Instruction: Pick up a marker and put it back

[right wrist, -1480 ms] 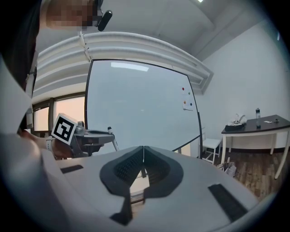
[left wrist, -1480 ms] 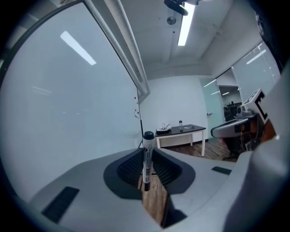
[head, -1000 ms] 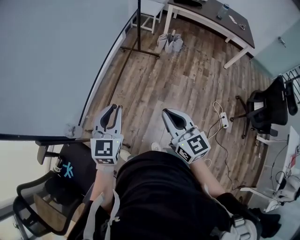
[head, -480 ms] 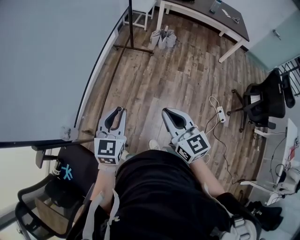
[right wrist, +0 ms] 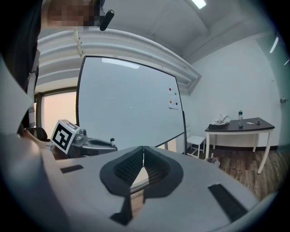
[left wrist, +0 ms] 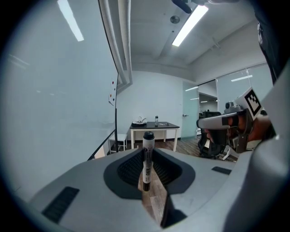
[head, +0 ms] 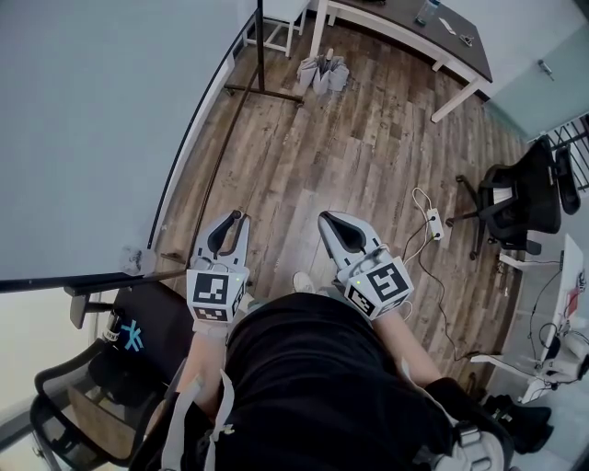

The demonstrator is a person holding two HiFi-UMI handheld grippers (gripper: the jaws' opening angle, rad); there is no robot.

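Note:
A white marker with a black cap stands upright between the pads of my left gripper, which is shut on it. In the head view the left gripper hovers over the wood floor beside the whiteboard, close to the board's lower rail. My right gripper floats level with it to the right. Its pads meet with nothing between them. From the right gripper view the left gripper shows with the marker's cap sticking up.
A dark-topped table with small items stands at the far wall. A black office chair and a power strip with its cable sit to the right. Another chair is behind my left elbow.
The left gripper with the marker has drifted slightly to the right, away from the whiteboard. The head view has shifted a little. The right gripper has stayed put.

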